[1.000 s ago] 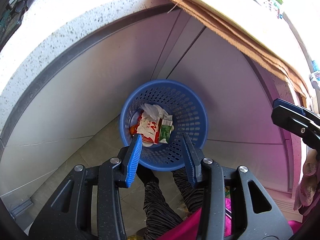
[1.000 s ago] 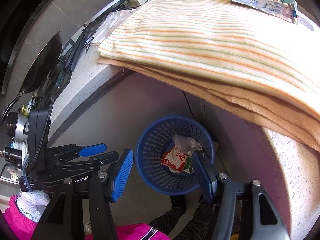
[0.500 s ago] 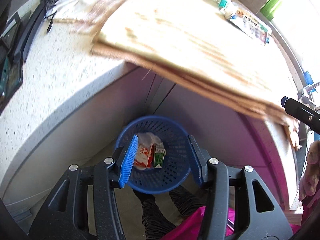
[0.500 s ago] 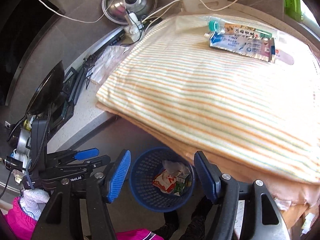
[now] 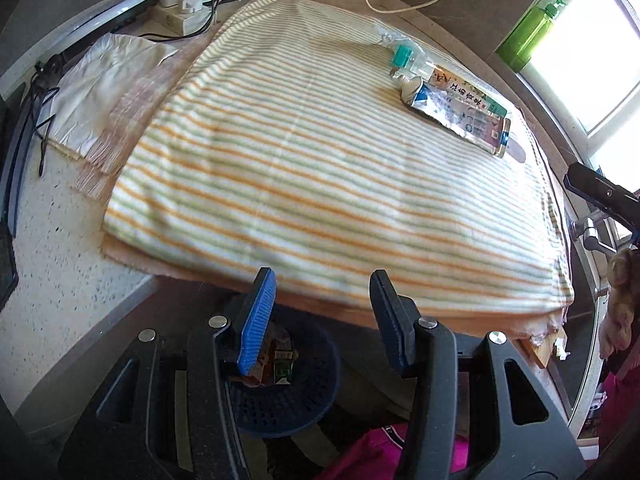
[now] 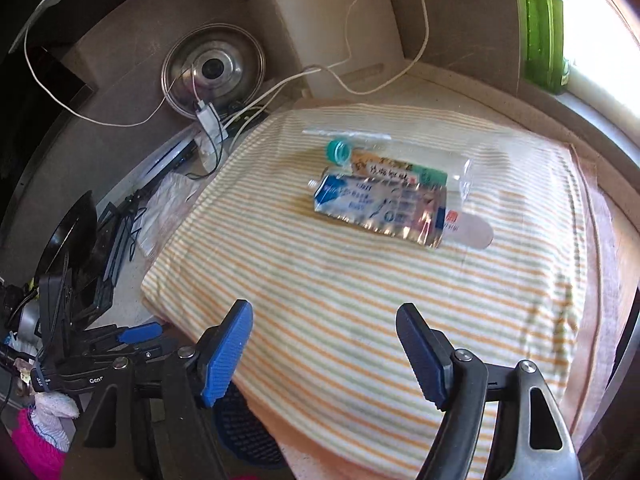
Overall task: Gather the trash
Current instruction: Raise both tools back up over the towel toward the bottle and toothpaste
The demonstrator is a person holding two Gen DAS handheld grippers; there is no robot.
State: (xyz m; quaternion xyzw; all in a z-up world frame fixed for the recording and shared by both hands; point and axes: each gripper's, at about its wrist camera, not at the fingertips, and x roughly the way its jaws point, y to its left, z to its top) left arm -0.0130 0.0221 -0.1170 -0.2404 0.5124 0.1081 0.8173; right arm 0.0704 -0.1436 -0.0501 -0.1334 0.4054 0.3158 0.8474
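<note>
Two jaws of the left gripper (image 5: pixel 322 320) stand moderately apart in the left wrist view, having opened a little just before, nothing between them and nothing touched; one pad is ribbed blue plastic, the other dark, both on matte black arms. Below and between them sits the round blue basket (image 5: pixel 288 404), perforated plastic, on the floor under the counter edge, with crumpled wrappers (image 5: pixel 280 360) inside. Above the fingers spreads a striped towel (image 5: pixel 320 168), soft knit, orange and green lines on cream, laid over a tan cloth on the speckled stone counter (image 5: pixel 52 264). At the towel's far right corner lie a flattened foil toothpaste tube (image 5: pixel 456 114) and, touching it, a clear plastic bottle (image 5: pixel 424 60) with a teal cap. Green bottle (image 5: pixel 528 36) by the window; white cables and a power strip (image 5: pixel 180 8) at the back. Right wrist view: the right gripper (image 6: pixel 324 354) has just been widening, jaws well apart, empty, hovering over the near edge of the towel (image 6: pixel 360 300) without contact. The tube (image 6: pixel 380 208) and bottle (image 6: pixel 400 160) lie side by side, touching, on the towel's far half, well apart from the pads. The basket's (image 6: pixel 244 432) mesh wall shows only partly, below the towel edge by the blue pad. Left gripper (image 6: pixel 136 334) visible at lower left. Round steel lid (image 6: pixel 214 68) leans behind.
</note>
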